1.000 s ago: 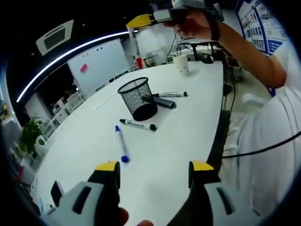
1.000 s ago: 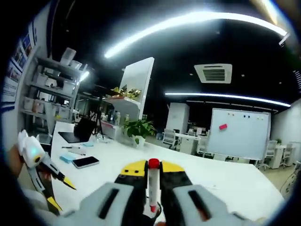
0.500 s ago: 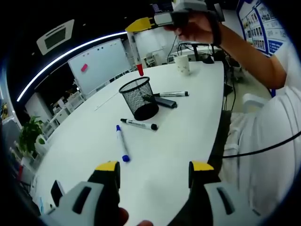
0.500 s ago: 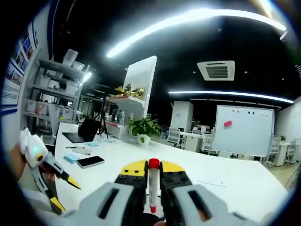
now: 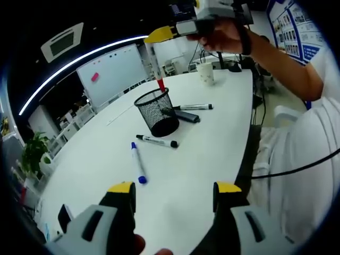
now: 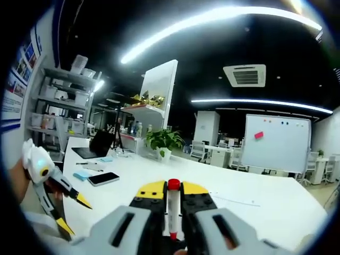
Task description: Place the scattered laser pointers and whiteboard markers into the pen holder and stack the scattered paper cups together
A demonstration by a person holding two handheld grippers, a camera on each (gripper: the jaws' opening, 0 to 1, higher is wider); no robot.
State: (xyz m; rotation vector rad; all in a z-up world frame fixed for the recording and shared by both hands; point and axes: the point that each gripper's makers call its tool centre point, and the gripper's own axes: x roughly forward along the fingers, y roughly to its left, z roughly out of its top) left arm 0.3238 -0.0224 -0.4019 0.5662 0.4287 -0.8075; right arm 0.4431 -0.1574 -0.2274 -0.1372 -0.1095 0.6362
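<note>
The right tongs (image 6: 168, 197) were closed on a red marker (image 6: 171, 210), which stood upright between the yellow tips. In the left gripper view those same tongs (image 5: 159, 35) hung above the pen holder (image 5: 157, 111), with the marker's red end (image 5: 160, 85) just over its rim — whether it had touched the mesh could not be told.

The left tongs (image 5: 174, 191) were open and held nothing, low over the near edge of the white counter (image 5: 207, 138).

Everything else lay around the holder. A black marker (image 5: 155, 141) lay just in front of it, on the side toward the left tongs. A blue marker (image 5: 137, 162) lay a little farther out on that side. Another marker (image 5: 194, 106) and a dark laser pointer (image 5: 185, 115) lay just behind the holder to the right, the pointer touching or nearly touching its base. A paper cup (image 5: 205, 72) stood well beyond the holder, near the counter's far end.

In the right gripper view the left tongs (image 6: 71, 212) showed at the left — open — and a phone (image 6: 103, 179) lay on the counter beyond them.
</note>
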